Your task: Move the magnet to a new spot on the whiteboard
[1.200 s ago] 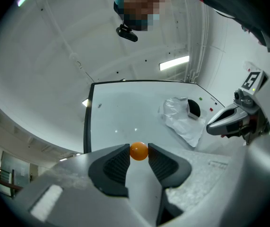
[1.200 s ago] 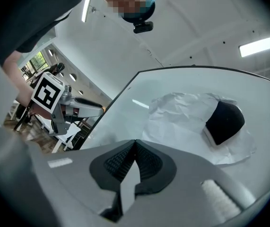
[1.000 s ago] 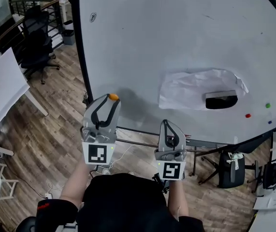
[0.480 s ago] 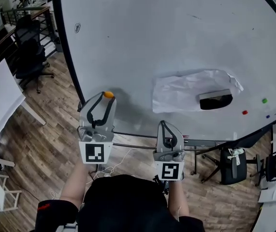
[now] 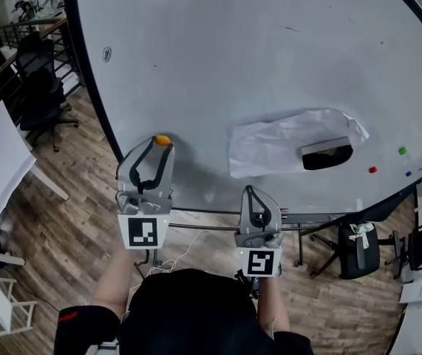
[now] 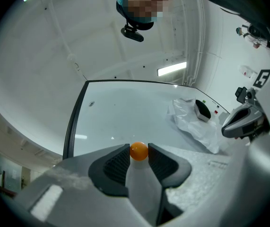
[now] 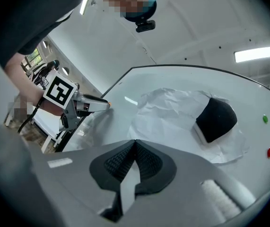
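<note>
The left hand-held gripper pinches the small orange magnet at its very tips, close to the whiteboard's near left part, so a glancing touch could flick it to the floor; the right hand-held gripper is closed and empty.

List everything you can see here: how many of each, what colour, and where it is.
whiteboard: one, white, fills the upper head view
paper: one crumpled sheet, white, low on the whiteboard
eraser: one, black, on the paper
orange magnet: one, between the left gripper's jaw tips
red magnet: one, on the whiteboard, right of the eraser
green magnet: one, up and right of the red magnet
office chair: one, black, on the wooden floor, far left
left gripper: one, grey, shut on the orange magnet
right gripper: one, grey, jaws together, empty
</note>
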Action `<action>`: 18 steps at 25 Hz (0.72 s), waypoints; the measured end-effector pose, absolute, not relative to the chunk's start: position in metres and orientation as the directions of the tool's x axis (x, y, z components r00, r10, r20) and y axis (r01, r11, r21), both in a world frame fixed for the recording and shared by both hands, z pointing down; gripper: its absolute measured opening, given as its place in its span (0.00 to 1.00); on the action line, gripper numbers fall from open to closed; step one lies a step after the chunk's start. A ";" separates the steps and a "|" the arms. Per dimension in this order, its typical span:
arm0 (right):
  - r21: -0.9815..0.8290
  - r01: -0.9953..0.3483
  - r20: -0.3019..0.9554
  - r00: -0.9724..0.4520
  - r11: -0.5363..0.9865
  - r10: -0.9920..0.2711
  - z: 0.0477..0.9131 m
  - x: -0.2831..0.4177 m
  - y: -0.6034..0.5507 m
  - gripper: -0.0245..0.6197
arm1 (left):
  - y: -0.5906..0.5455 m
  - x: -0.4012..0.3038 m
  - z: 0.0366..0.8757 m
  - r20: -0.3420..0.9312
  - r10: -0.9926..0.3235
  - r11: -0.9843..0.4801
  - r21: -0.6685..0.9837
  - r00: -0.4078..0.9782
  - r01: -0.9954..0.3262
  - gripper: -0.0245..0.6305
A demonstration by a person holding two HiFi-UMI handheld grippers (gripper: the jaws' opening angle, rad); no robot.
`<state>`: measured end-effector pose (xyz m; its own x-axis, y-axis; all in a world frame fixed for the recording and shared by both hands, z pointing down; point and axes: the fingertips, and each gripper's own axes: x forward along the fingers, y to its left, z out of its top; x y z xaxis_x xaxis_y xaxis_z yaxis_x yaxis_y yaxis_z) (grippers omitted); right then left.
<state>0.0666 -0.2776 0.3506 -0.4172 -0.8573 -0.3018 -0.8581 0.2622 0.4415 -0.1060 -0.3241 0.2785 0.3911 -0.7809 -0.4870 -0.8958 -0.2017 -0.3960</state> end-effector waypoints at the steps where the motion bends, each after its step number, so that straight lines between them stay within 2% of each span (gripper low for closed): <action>1: 0.444 -0.857 -0.296 -0.415 0.261 -0.860 0.351 0.067 -0.278 0.04 | -0.325 -0.106 0.277 -0.491 -0.777 -0.201 -0.400 0.394 -0.894 0.23; 18: 0.427 -0.871 -0.317 -0.395 0.242 -0.862 0.350 0.066 -0.280 0.04 | -0.333 -0.104 0.271 -0.499 -0.761 -0.211 -0.415 0.415 -0.885 0.23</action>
